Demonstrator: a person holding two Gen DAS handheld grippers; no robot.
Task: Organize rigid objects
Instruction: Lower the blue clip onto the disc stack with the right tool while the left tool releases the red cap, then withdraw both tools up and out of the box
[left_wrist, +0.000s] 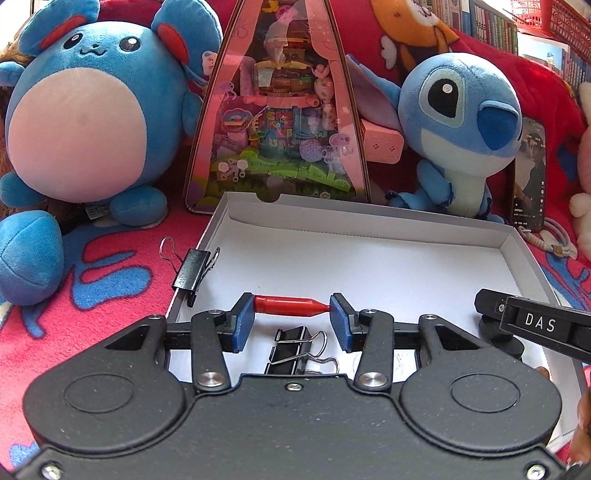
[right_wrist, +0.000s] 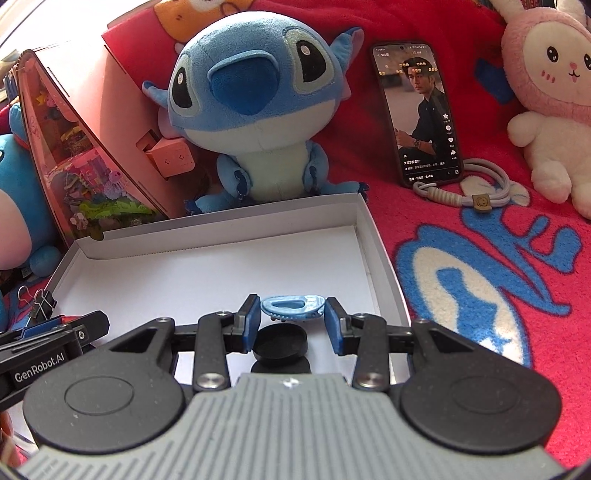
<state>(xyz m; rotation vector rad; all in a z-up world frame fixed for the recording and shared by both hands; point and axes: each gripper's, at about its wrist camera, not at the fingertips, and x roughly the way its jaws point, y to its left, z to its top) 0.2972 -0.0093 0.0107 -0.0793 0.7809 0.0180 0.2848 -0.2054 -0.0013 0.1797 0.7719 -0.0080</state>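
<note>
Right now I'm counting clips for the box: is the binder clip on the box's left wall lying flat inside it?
No, that binder clip is clamped on the white box wall's edge, not lying inside.

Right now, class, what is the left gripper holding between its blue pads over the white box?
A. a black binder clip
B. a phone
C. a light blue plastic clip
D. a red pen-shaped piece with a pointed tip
D: in the left wrist view the left gripper has the red pen-shaped piece pinched end to end between its pads, above the white box; a black binder clip lies loose below it.
</note>
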